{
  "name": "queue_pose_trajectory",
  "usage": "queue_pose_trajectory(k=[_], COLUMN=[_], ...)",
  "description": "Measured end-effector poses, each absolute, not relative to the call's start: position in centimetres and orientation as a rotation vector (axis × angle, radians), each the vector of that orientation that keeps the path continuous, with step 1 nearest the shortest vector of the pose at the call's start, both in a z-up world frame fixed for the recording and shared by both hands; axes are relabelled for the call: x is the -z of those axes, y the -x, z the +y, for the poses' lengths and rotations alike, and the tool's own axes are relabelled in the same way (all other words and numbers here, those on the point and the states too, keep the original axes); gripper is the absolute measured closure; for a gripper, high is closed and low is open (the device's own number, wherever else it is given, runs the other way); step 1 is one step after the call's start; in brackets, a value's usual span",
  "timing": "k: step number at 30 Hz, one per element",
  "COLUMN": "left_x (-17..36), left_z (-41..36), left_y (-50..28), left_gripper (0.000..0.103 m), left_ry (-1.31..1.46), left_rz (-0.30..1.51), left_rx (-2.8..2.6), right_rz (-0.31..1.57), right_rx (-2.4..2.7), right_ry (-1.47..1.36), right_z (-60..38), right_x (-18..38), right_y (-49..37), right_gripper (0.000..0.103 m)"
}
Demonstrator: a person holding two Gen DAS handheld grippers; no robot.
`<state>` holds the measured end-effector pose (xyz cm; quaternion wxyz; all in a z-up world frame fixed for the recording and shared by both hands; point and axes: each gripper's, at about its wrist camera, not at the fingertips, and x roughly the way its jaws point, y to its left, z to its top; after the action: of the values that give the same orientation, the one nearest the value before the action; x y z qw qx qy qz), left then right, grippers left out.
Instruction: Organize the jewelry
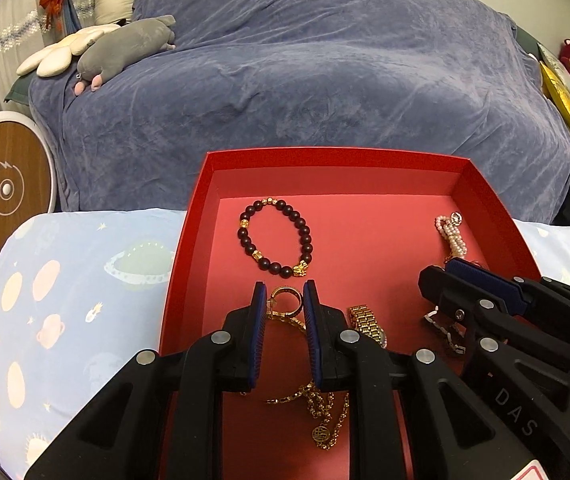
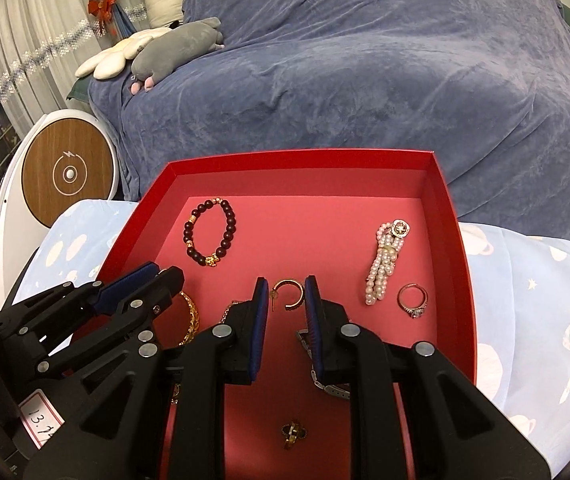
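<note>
partly hidden gold chain (image 1: 317, 412), watch band (image 2: 317, 376) behind right gripper (image 2: 285, 300)

Blue blanket (image 1: 325, 72) over bed; grey plush (image 1: 125, 50) on it; round wooden disc (image 1: 5, 192) left.

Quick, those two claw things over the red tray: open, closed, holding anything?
Left gripper: slightly open, holding nothing.
Right gripper: slightly open, holding nothing.
</note>
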<state>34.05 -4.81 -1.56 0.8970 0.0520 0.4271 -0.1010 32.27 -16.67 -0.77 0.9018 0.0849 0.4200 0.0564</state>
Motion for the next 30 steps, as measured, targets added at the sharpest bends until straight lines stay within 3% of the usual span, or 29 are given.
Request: queue_pose_trajectory(k=[5, 9, 15, 22, 26, 30], left_x=[1.6, 1.7, 0.7, -1.8, -3.1, -4.0], left_z=[-4.6, -4.5, -4.6, -4.3, -4.2, -4.4], left_y=[-34.3, -34.4, -32.7, -27.8, -24.2, -20.3], left_gripper=[0.085, 0.073, 0.072, 0.071, 0.060, 0.053], left_ry=[-0.102, -0.100, -0.108, -0.119, -0.142, -0.160], left_rz=[0.895, 0.907, 0.869, 0.834, 0.816, 0.802], left_rx=[0.203, 0.192, 0.182, 0.181, 0.174, 0.177], right_rz=[0.880, 0.876, 0.856, 0.832, 0.810, 0.797], right_rx=[-0.113, -0.102, -0.094, -0.061, -0.026, -0.009], right_ry=[-0.178, -0.175, -0.157, -0.162, -0.140, -0.115], right_z=[-16.6, -16.6, -16.5, -17.1, -17.5, -17.8], right_x=[0.9, 0.8, -0.1, -2.2, -3.5, -4.4], right_y=[-32.5, -32.4, -30.7, -25.1, -21.1, -16.8], right_gripper=[0.084, 0.082, 0.081, 0.059, 0.046, 0.041])
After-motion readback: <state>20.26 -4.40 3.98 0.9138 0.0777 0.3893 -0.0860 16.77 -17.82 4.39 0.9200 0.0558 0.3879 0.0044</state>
